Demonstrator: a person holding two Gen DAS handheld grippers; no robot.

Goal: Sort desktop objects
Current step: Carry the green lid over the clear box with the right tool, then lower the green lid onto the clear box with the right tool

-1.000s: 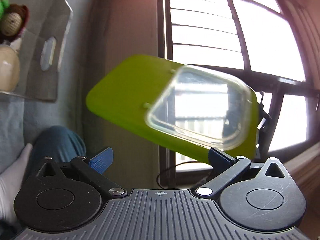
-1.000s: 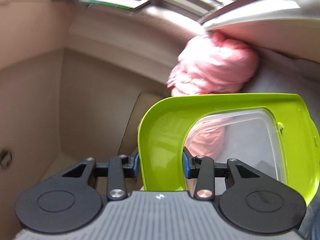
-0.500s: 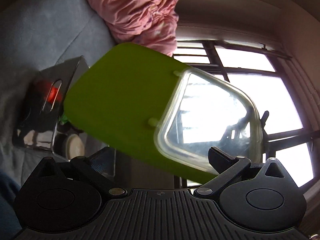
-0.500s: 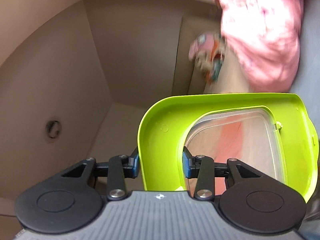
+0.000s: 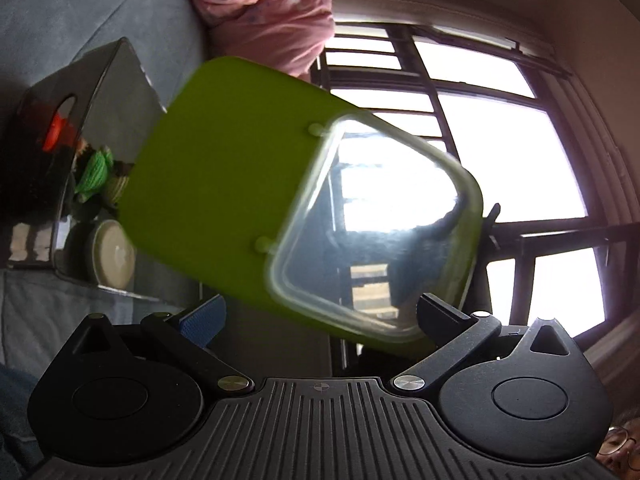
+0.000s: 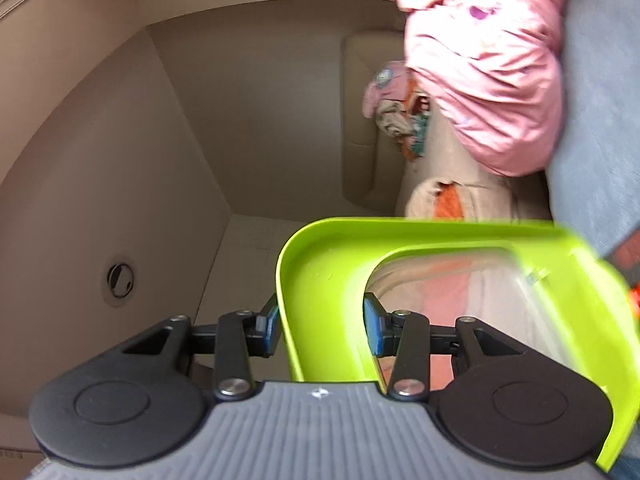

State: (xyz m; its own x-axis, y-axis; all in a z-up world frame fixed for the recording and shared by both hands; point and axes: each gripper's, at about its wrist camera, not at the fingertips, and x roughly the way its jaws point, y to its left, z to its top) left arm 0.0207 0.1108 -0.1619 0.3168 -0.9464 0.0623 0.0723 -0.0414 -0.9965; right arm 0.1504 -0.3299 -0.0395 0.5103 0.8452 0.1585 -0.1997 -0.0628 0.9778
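Note:
A lime-green lid (image 6: pixel 320 272) with a clear window is clamped at its edge between the blue pads of my right gripper (image 6: pixel 320 330). The same lid (image 5: pixel 224 184) fills the middle of the left wrist view, held in the air and tilted. My left gripper (image 5: pixel 320 316) is open just below it, with one blue pad (image 5: pixel 202 318) at the left and the other finger at the right. A clear storage box (image 5: pixel 48 160) at the left holds a green knitted toy (image 5: pixel 94 174), a round cream object (image 5: pixel 112 254) and a red item.
A pink bundle of cloth (image 5: pixel 264 12) lies on a grey sofa (image 5: pixel 80 12); it also shows in the right wrist view (image 6: pixel 488 60). A barred window (image 5: pixel 500 140) is behind the lid. Beige walls and floor (image 6: pixel 160 160) lie beyond the right gripper.
Both grippers have swung round: the left view turned from the window toward the sofa and the clear box. The lid stays clamped in the right gripper.

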